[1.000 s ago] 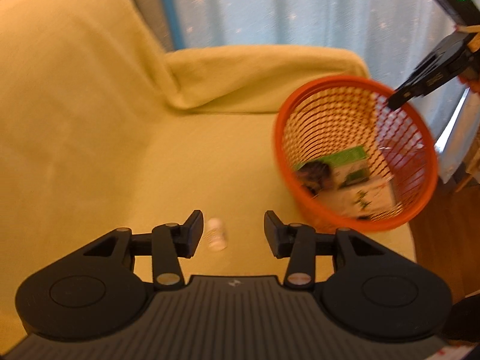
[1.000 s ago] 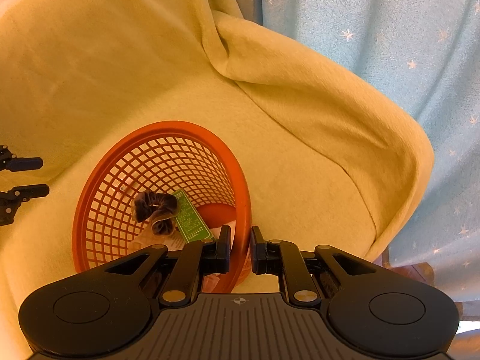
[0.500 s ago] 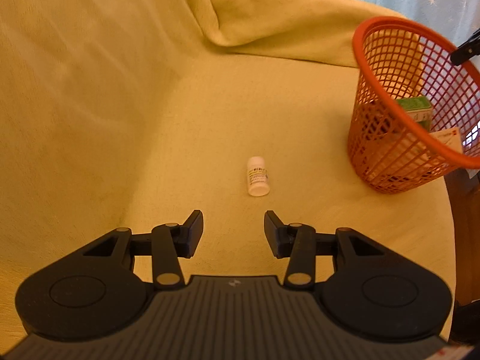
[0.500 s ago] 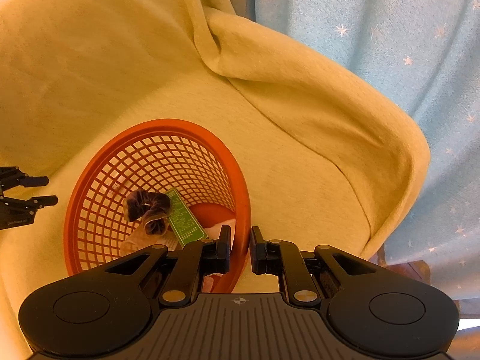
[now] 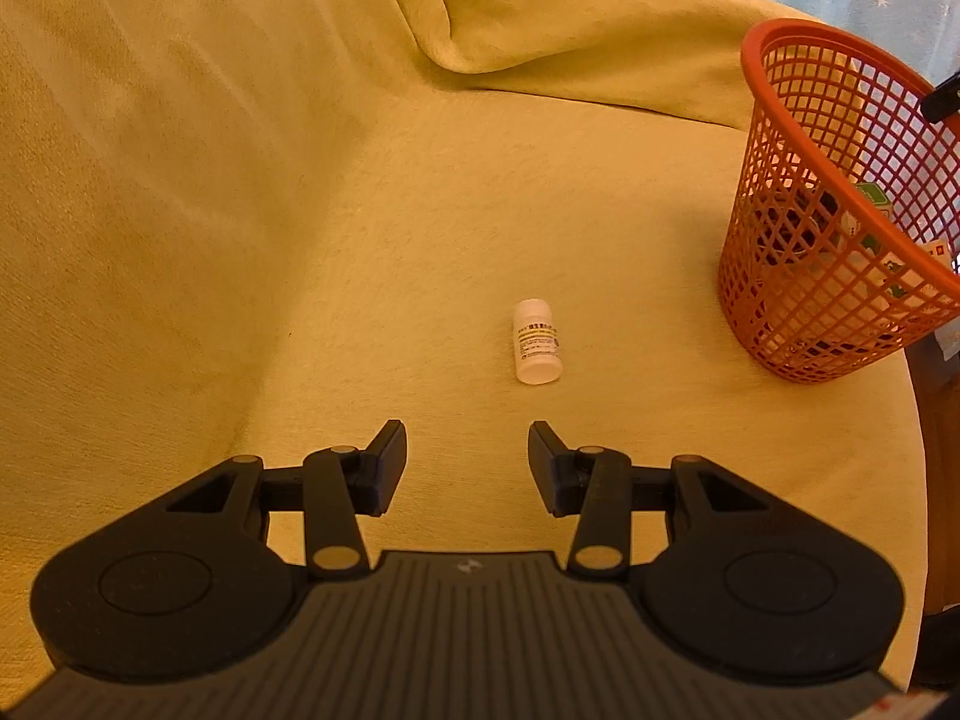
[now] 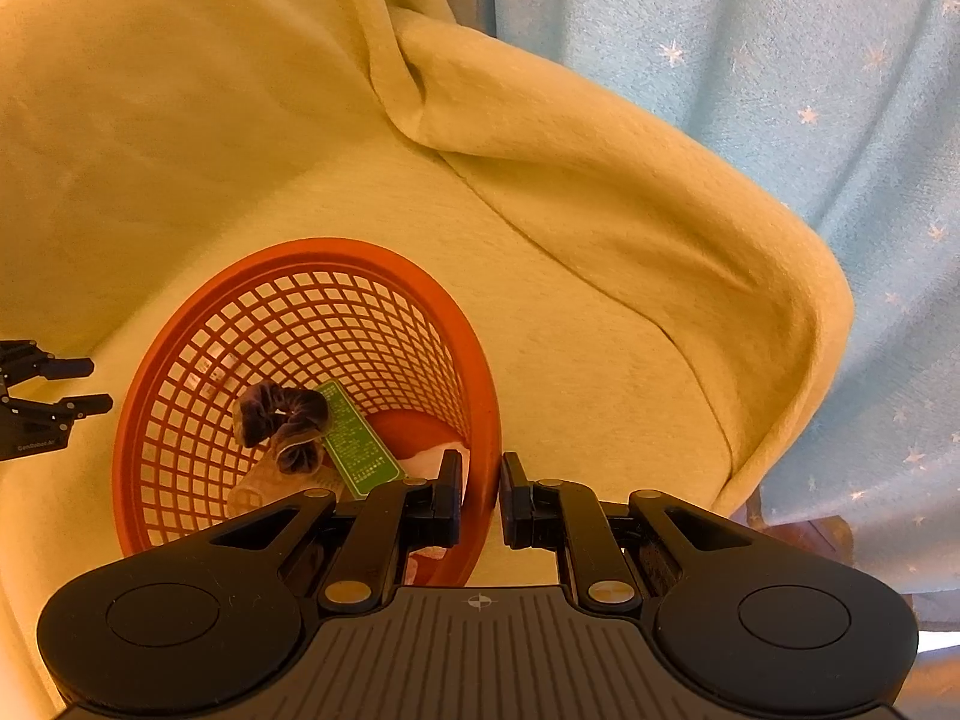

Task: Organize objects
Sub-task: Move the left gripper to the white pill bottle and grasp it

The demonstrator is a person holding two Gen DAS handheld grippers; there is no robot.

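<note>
Ahead, a small white bottle [image 5: 536,341] with yellow-banded label, on its side

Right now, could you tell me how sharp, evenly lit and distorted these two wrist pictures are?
Left wrist view: sharp, with a warm yellow cast; the small white bottle casts only a faint shadow, and the fisheye bends the orange basket at the edge. Right wrist view: also sharp and warm-toned; the star-patterned curtain is the brightest area, and the corners go black.

Warm yellow-orange cast, sharp focus, soft shadows (strong fisheye bending at edges).
</note>
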